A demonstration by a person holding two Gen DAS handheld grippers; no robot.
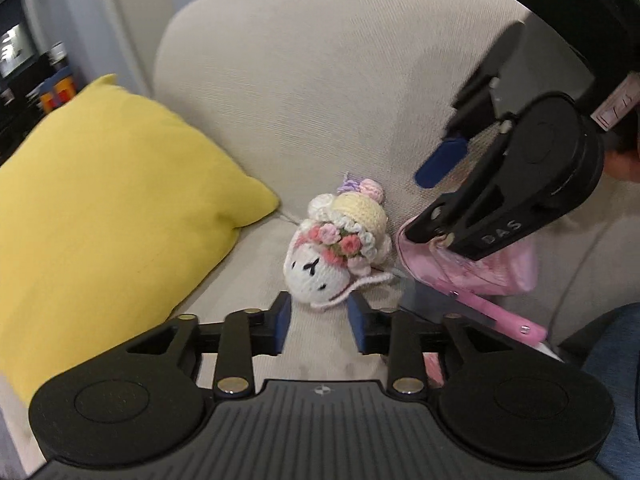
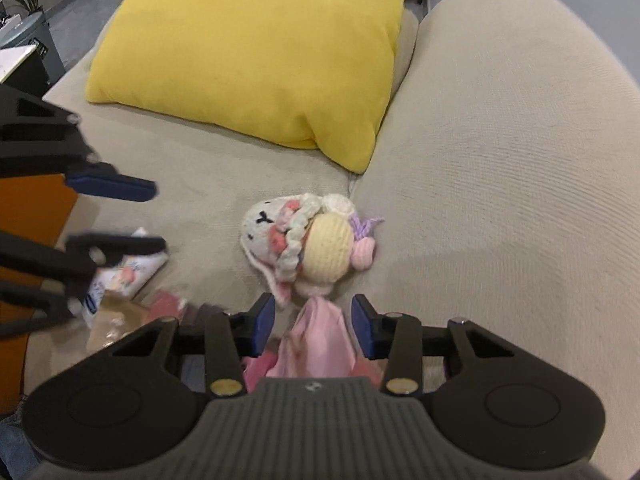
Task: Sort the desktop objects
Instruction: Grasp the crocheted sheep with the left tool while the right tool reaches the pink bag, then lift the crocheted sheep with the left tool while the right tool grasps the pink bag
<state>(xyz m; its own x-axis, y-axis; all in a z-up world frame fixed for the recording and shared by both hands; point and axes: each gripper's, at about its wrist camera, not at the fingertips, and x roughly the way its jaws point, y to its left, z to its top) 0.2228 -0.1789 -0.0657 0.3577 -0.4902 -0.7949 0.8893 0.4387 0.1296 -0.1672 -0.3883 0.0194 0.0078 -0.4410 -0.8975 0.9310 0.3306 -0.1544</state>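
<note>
A crocheted doll head (image 1: pixel 340 248) (image 2: pixel 308 244), white with a yellow bun and pink flowers, lies on the beige sofa seat (image 2: pixel 208 184) near the backrest. My left gripper (image 1: pixel 319 322) (image 2: pixel 158 216) stands open just short of the doll, with nothing between its fingers. My right gripper (image 2: pixel 313 320) (image 1: pixel 418 206) is open to the doll's right in the left wrist view. A pink cloth pouch (image 2: pixel 316 340) (image 1: pixel 500 272) sits between its fingers, and the pads do not press on it. A pink pen-like tool (image 1: pixel 508 318) lies below the pouch.
A yellow cushion (image 1: pixel 108 208) (image 2: pixel 260 52) leans on the seat beyond the doll. The sofa backrest (image 2: pixel 500 152) rises alongside. A white tissue pack (image 2: pixel 132 272) and a brown wrapper (image 2: pixel 114 314) lie by the seat's front edge. A person's denim leg (image 1: pixel 612 380) is at lower right.
</note>
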